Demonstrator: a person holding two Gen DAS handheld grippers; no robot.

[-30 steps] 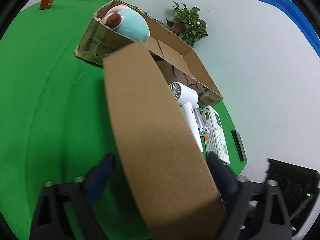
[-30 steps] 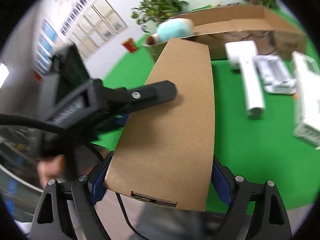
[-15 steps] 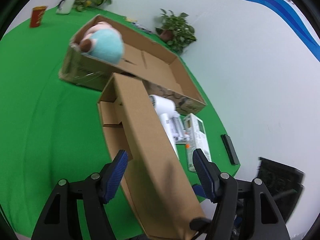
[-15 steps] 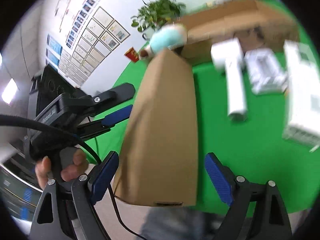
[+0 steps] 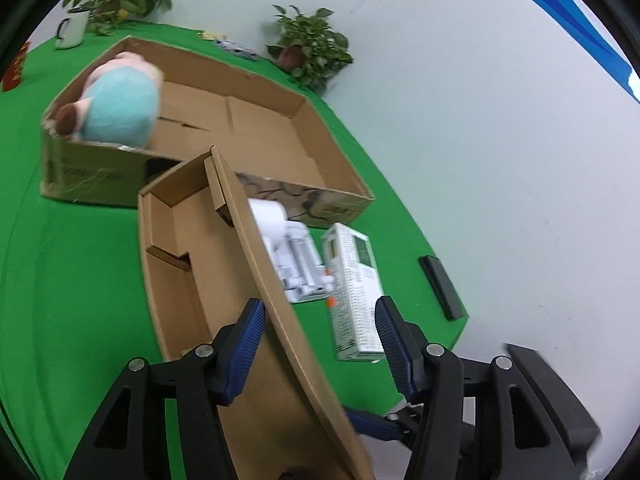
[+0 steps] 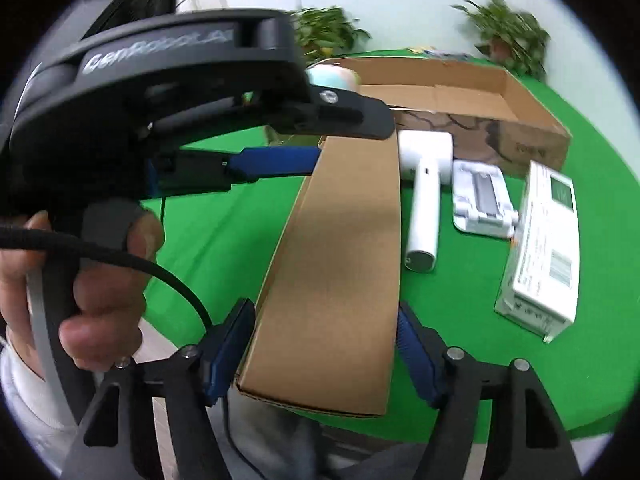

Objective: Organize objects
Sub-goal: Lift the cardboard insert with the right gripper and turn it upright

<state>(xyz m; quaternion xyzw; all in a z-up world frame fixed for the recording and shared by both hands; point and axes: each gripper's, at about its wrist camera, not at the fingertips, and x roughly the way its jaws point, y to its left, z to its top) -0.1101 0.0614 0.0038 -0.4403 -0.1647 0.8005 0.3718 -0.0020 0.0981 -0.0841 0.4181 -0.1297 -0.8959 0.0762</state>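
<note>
A long narrow cardboard box point(image 6: 336, 272) lies lengthwise on the green table point(image 6: 224, 240), open side facing left, its near end past the table's edge. My right gripper point(image 6: 324, 354) straddles that near end; its jaws are closing and both blue pads touch the box's sides. My left gripper point(image 5: 320, 344) is closing too, with the box's tall side wall point(image 5: 256, 264) between its fingers. The left pad lies against the wall and the right pad stands well clear. In the right wrist view the left gripper point(image 6: 344, 140) reaches over the box's far end.
A large open cardboard box point(image 5: 332, 168) holding a teal plush toy point(image 5: 120, 112) stands behind. A white hair dryer point(image 6: 424, 208), a white case point(image 6: 480, 204) and a white-green carton point(image 6: 544, 248) lie to the right. A black bar point(image 5: 442, 286) rests near the table's edge.
The left gripper has pulled back and up, so the narrow box's inside now shows, and its jaws have narrowed. The right gripper's jaws have come in onto the box's sides.
</note>
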